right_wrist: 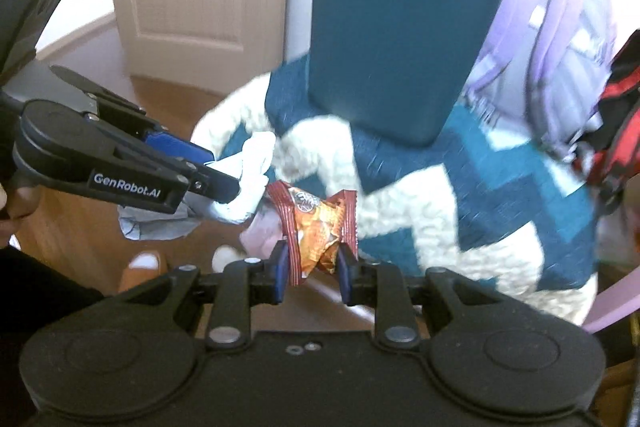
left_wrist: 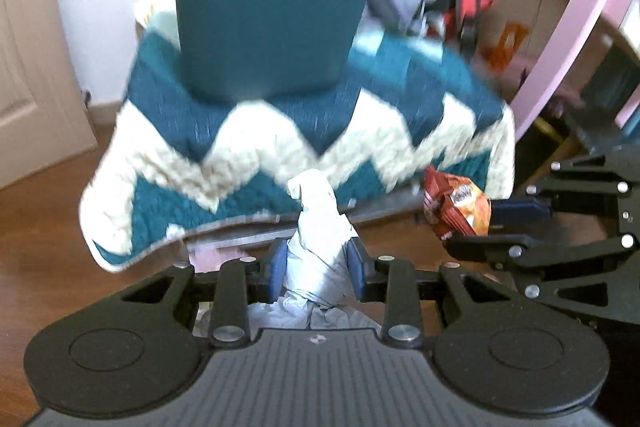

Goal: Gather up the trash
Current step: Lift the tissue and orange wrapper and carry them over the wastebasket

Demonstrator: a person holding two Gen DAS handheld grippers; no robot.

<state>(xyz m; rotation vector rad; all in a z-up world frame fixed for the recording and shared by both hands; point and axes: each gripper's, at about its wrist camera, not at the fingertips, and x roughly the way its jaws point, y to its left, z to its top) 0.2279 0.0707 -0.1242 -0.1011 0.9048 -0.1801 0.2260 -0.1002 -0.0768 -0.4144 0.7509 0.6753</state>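
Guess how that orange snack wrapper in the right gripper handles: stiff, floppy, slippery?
Probably floppy: the snack wrapper is crumpled and pinched inward between the right gripper pads. Likely very light, since it looks empty and flattened. Its glossy film could be slippery, so it might slide out if the grip loosens.

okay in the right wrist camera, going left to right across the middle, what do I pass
Left gripper clamped on crumpled white paper → orange-red snack wrapper pinched in the right gripper → teal-and-cream zigzag blanket → purple backpack → red-and-black bag.
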